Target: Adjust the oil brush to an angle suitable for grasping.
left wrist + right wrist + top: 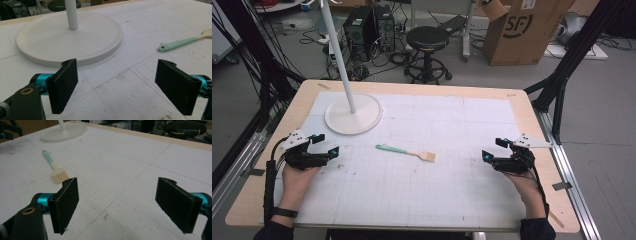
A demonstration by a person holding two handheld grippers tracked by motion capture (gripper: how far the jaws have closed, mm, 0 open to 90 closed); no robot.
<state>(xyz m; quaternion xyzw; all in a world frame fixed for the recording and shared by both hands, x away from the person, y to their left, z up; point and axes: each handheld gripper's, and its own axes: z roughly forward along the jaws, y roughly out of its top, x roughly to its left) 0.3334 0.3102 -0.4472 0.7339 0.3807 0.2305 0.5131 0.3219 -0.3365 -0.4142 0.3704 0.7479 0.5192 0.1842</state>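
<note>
Nearest me, the person's forearms come in over the near edge of the bench (532, 125), one hand at each side. The left gripper (325, 145) rests low at the near left, its jaws spread wide with nothing between them; the right gripper (495, 148) sits at the near right, its jaws just as wide and just as empty. Between the two, a little farther in and well apart from both, a pastry brush (406, 150) lies flat on the white gridded mat (412, 190), its green handle pointing left and its pale bristles to the right. From where the hands rest, I'd say nothing has been picked up yet and this is the moment before the reach. The next move looks to call for one gripper to travel inward, come down over the slim handle and close squarely across it, since it lies low against the mat. Farther back on the left stands a round white lamp base (353, 114) with its pole rising, and beyond the bench, a black stool (427, 39) and a cardboard box (527, 27) on the floor.
</note>
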